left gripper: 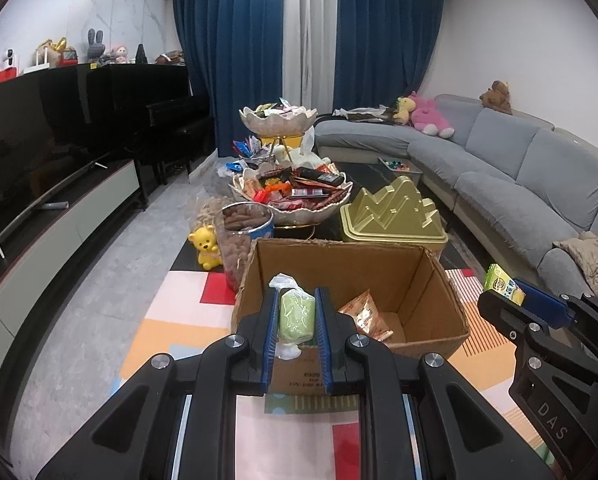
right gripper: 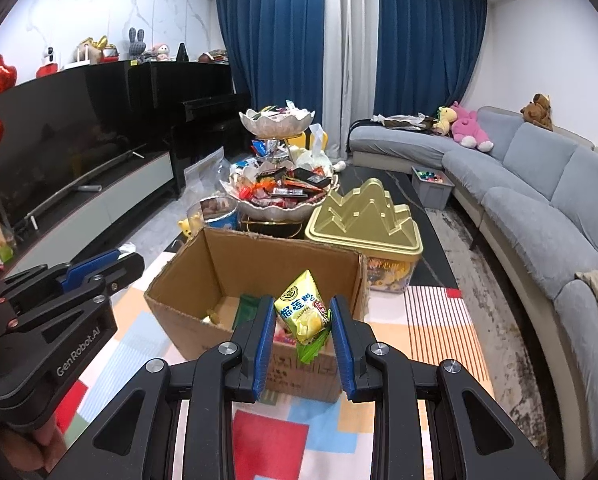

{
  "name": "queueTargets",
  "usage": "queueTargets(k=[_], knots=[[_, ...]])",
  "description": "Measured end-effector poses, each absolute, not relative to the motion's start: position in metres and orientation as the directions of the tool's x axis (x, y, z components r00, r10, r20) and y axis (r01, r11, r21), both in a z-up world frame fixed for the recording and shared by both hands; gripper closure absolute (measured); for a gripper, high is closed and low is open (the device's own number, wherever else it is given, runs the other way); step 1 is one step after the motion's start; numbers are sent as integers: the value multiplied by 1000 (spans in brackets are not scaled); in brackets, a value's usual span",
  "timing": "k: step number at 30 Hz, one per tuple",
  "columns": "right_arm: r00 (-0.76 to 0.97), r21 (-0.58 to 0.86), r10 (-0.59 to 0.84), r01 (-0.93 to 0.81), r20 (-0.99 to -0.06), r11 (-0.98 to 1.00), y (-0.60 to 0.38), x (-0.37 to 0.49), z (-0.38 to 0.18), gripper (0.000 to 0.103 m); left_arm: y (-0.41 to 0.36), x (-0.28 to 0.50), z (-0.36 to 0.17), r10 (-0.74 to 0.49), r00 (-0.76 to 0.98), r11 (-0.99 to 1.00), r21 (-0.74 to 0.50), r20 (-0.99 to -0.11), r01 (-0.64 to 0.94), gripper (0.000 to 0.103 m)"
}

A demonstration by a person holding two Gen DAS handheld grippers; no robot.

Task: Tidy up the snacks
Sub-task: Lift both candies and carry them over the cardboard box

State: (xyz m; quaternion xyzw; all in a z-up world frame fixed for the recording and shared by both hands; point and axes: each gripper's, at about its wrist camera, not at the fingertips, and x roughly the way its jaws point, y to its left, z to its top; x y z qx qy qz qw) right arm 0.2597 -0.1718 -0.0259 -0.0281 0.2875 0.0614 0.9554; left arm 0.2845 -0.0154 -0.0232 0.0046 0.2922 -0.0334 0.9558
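Note:
An open cardboard box (left gripper: 427,280) stands on the patterned mat; it also shows in the right wrist view (right gripper: 219,264). My left gripper (left gripper: 297,316) is shut on a pale green wrapped snack (left gripper: 297,314), held over the box's near edge. An orange snack packet (left gripper: 365,314) lies inside the box. My right gripper (right gripper: 302,320) is shut on a yellow-green durian snack packet (right gripper: 303,306), held over the box's near right corner. The right gripper with that packet shows at the right in the left wrist view (left gripper: 511,292). The left gripper shows at the left in the right wrist view (right gripper: 99,268).
A two-tier shell-shaped snack stand (left gripper: 295,196) heaped with snacks stands behind the box. A gold mountain-shaped tin (left gripper: 391,216), a nut jar (left gripper: 243,232) and a yellow bear toy (left gripper: 207,246) flank it. A grey sofa (left gripper: 519,184) runs right, a TV cabinet (left gripper: 59,224) left.

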Motion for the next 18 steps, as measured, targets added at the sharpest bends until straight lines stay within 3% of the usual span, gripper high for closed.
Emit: queueTargets(k=[18], knots=[[826, -22, 94, -128, -556, 992, -171, 306, -21, 74, -18, 334, -26, -64, 824, 996, 10, -564, 84, 84]])
